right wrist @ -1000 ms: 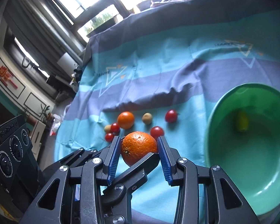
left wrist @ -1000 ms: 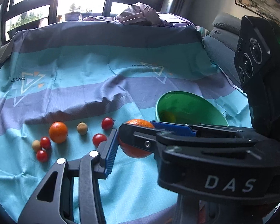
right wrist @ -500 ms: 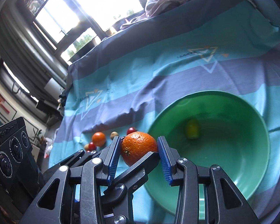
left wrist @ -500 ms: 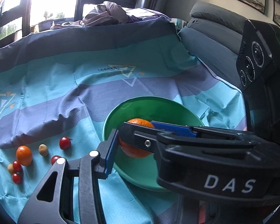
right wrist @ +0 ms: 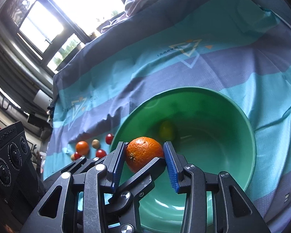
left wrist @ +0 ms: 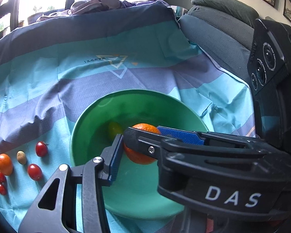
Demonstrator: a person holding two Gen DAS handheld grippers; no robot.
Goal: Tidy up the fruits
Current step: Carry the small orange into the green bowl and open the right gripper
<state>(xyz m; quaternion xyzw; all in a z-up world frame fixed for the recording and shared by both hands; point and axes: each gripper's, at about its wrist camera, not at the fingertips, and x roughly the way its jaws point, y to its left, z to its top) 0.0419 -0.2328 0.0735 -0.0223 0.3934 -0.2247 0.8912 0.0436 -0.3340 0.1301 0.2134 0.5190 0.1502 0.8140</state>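
we've swung the orange point(right wrist: 144, 154) from the fruit pile over to above the bowl point(right wrist: 250, 128); both grippers' jaws clamped on it, drop's next imo.

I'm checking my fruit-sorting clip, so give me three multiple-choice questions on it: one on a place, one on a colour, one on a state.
1. Where is the yellow-green fruit? A on the cloth; B in the green bowl; C in a gripper.
2. What colour are the pads of the right gripper? A red; B blue; C white.
3. The right gripper is: A open, empty; B shut on the orange; C resting on the cloth.
Answers: B, it lies on the bowl's floor; B, both ribbed pads show blue; B, the pads press the orange's sides.
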